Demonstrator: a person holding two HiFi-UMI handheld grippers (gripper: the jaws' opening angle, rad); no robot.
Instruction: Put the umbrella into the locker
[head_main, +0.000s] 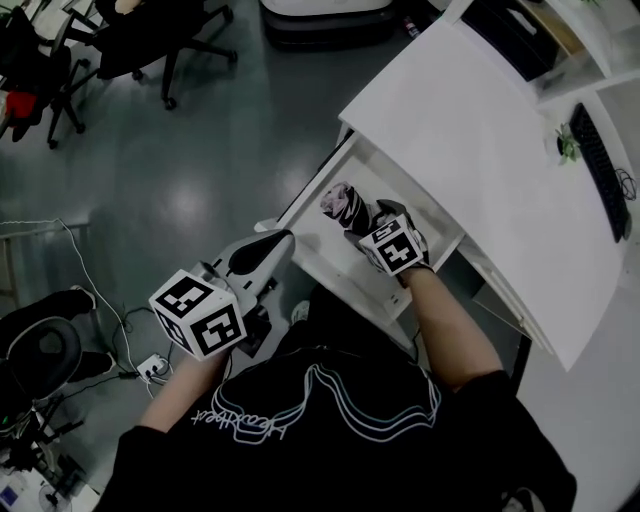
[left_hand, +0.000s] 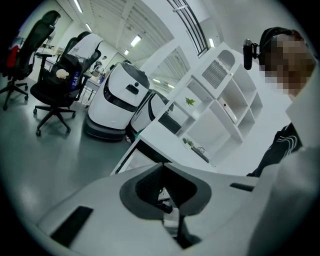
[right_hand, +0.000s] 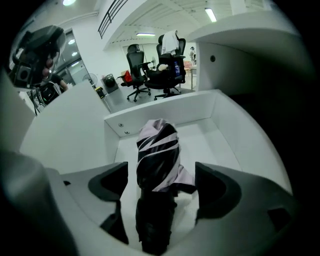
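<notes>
Release is the step in hand, I judge: my right fingers (right_hand: 215, 185) stand wide apart on either side of the umbrella (right_hand: 157, 150) without touching it. It sits inside the open locker (right_hand: 235, 135), striped end toward the back wall, so I should draw straight back without twisting, lest a finger snag the loose fabric and drag it out; my left fingers (left_hand: 150, 187) are pressed together on nothing, off to the side. The umbrella's near end is cut off at the bottom of the right gripper view, so I cannot tell whether it rests fully on the locker floor.
</notes>
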